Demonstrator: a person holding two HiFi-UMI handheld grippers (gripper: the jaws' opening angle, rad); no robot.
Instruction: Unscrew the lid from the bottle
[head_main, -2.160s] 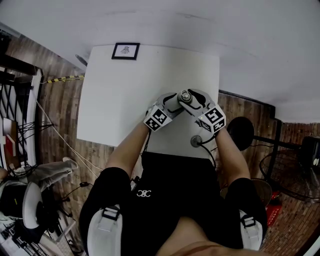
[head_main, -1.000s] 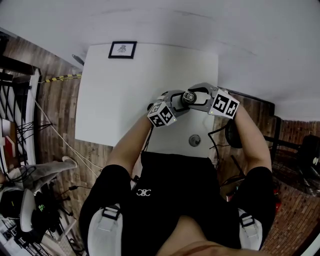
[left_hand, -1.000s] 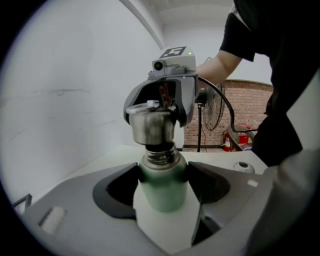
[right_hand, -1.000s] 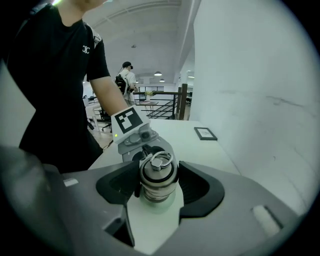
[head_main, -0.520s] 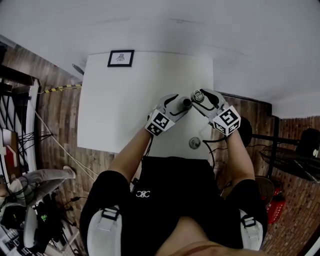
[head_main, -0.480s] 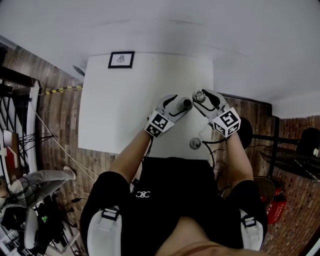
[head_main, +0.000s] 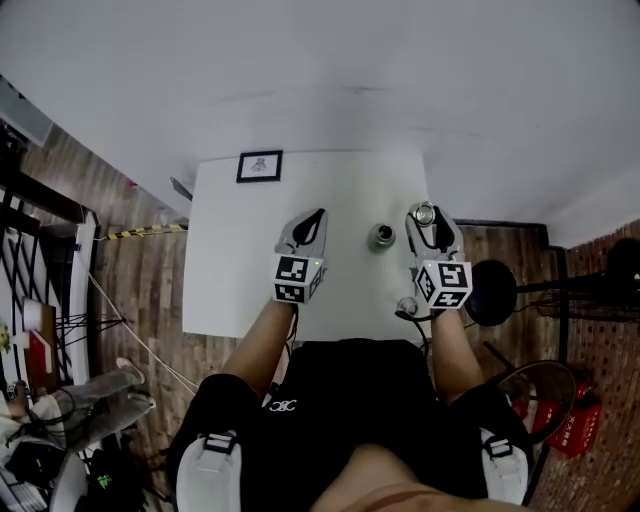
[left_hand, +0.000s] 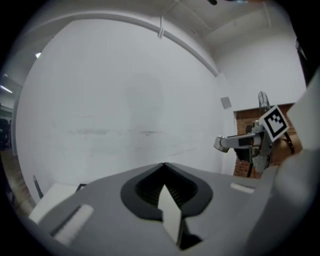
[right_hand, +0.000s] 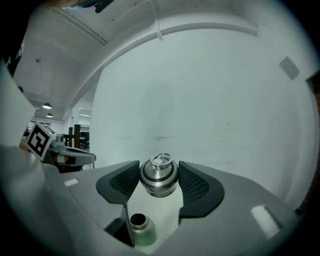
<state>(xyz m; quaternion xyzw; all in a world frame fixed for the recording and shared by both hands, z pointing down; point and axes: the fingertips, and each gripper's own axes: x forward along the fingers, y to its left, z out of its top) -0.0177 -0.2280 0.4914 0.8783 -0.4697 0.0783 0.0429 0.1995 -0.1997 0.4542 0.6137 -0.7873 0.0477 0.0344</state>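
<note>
Since the lid is already off the neck, we judge the unscrewing itself done and record the scene from left to right.

A small framed card (head_main: 260, 166) lies at the far left of the white table (head_main: 230, 270). The left gripper (left_hand: 164, 167) is held above the table, well apart from the bottle. Its jaws have just closed and are pressed together with nothing between them.

The bottle (head_main: 381, 237) stands upright and uncapped on the table between the two grippers, touched by neither.

The right gripper (right_hand: 159, 172) pinches the lid (right_hand: 159, 181) by its rounded flank, one ribbed pad on each side and the wire ring on top left free. The lid is held clear above the table, to the right of the bottle.

Both pieces look like bare metal. We expect them to be rigid, not fragile, and smooth enough to slip. The lid's flank, as now gripped, seems the sound hold. The bottle is best taken around its body, below the shoulder.

A small round object (head_main: 405, 305) sits near the table's front edge; we cannot identify it.
</note>
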